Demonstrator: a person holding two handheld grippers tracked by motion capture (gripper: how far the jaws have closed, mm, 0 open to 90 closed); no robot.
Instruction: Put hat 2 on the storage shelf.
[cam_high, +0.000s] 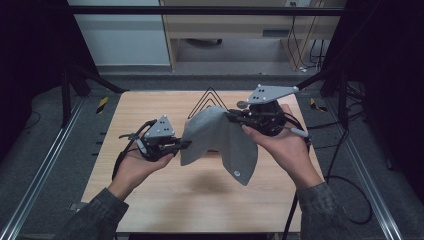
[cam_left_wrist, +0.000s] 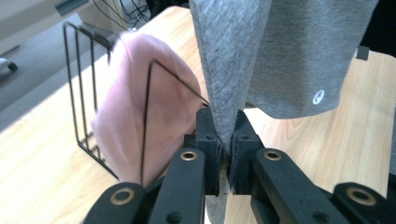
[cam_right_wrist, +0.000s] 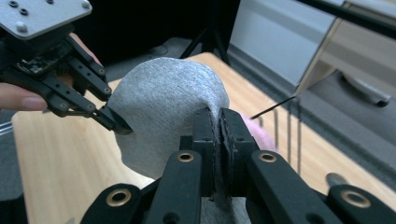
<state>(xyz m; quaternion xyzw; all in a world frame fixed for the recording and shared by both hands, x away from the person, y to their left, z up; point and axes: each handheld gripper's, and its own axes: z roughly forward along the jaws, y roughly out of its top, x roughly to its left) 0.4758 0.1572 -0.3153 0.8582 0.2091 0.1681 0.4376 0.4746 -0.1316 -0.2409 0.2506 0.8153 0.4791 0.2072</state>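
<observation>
Light wooden table; black wire rack at back holds a pink knit hat. Grey knit beanie lifted mid-table, left gripper and right gripper both pinching its rim. Likely step: carrying; next, steer it onto the rack.

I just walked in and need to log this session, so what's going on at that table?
A person holds a gripper in each hand and has a grey knit hat lifted off the wooden table. The left gripper is clamped on one edge of it, the right gripper on another, so the hat hangs stretched between them. Behind it stands a black wire rack holding a pink knit hat.
</observation>
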